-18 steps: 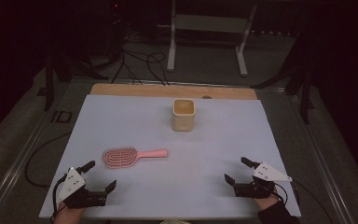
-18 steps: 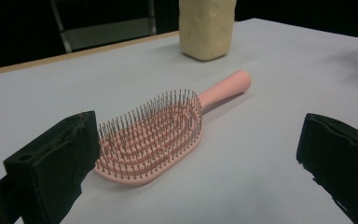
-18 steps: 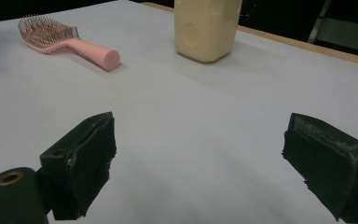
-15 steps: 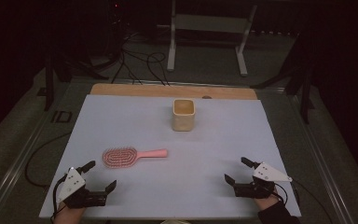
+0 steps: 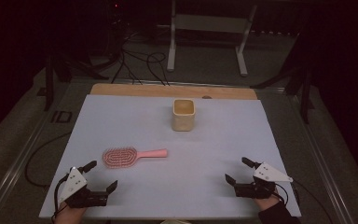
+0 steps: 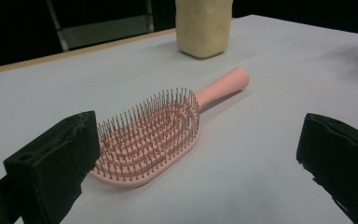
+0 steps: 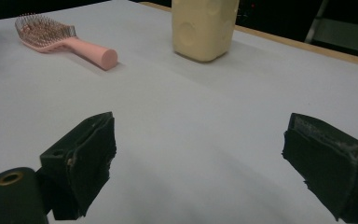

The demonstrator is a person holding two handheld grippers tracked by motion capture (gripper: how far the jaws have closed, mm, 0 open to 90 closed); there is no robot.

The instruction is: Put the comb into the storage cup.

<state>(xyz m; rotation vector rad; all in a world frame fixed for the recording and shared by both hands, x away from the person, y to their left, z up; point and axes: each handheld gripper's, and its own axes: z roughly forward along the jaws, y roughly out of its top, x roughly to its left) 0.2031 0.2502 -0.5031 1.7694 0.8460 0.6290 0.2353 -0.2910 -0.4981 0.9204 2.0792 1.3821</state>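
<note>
I am holding my left hand-held gripper (image 5: 102, 176) over the near left corner of the bench (image 5: 135, 119), a pale grey-white flat top with a wooden strip along its far edge. Its two black jaws are standing wide apart with nothing between them, and no pad is touching anything. In the left gripper view the pink plastic hairbrush with an oval head of fine metal-tipped bristles (image 6: 163, 128) is lying just ahead of that gripper's jaws, bristles facing up, head towards me.

In the high view the hairbrush (image 5: 133, 156) is lying flat on the left half of the bench, nearer the near edge than the far one, its head pointing towards the left edge and its straight handle pointing towards the right edge.

I am holding my right hand-held gripper (image 5: 238, 170) over the near right corner of the bench, jaws likewise spread wide and gripping nothing, well apart from the hairbrush.

A cream-coloured squarish cup with an open top (image 5: 183, 115) is standing upright near the middle of the far edge, apart from the hairbrush.
</note>
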